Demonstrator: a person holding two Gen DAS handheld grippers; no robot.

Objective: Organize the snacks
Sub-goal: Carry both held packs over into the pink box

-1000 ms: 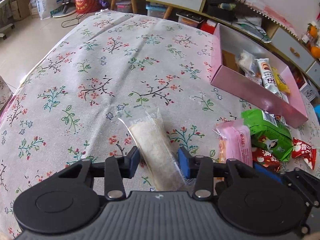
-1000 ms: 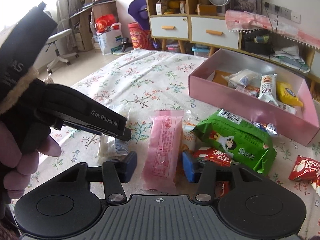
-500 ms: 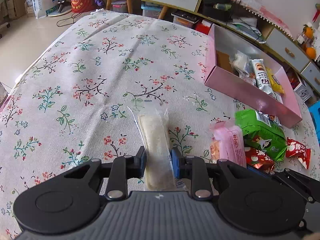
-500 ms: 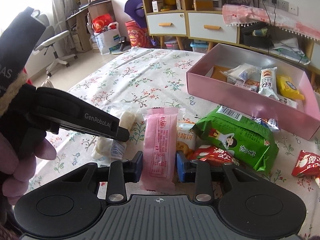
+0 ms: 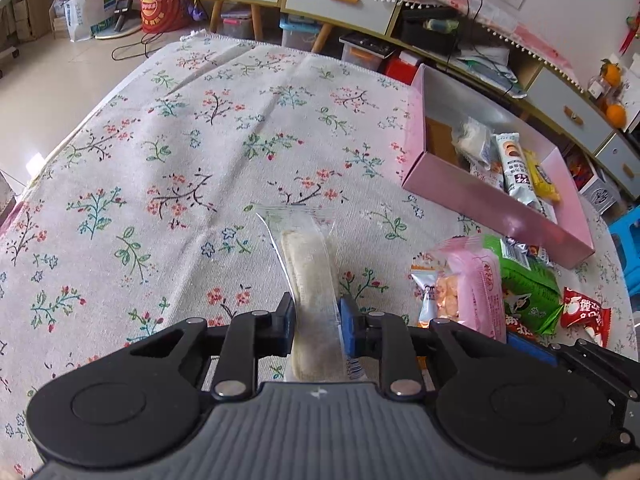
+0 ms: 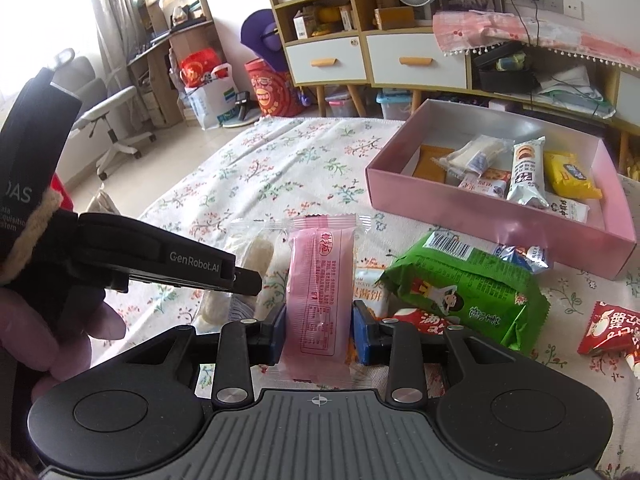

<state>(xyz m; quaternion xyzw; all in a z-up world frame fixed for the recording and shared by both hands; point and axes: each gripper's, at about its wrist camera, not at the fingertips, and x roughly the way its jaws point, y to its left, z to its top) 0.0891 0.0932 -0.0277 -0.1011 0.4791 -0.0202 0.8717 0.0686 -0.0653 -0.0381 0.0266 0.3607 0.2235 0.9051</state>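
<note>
My left gripper (image 5: 316, 326) is shut on a clear-wrapped white rice cake (image 5: 310, 276), lifted off the floral cloth. My right gripper (image 6: 320, 334) is shut on a pink snack packet (image 6: 322, 292), which also shows in the left wrist view (image 5: 478, 288). The left gripper and its rice cake (image 6: 256, 256) appear at the left of the right wrist view. A pink box (image 6: 480, 220) holding several snacks stands at the far right; it also shows in the left wrist view (image 5: 492, 208).
A green snack bag (image 6: 468, 292), red packets (image 6: 608, 328) and an orange-white packet (image 6: 370, 284) lie on the floral tablecloth (image 5: 180, 160) in front of the box. Cabinets and shelves stand behind the table. A blue stool (image 5: 628, 240) is at the right.
Both grippers closed on their snacks: left on the rice cake, right on the pink packet. Both have lifted slightly, and the views have pulled back from the table.
</note>
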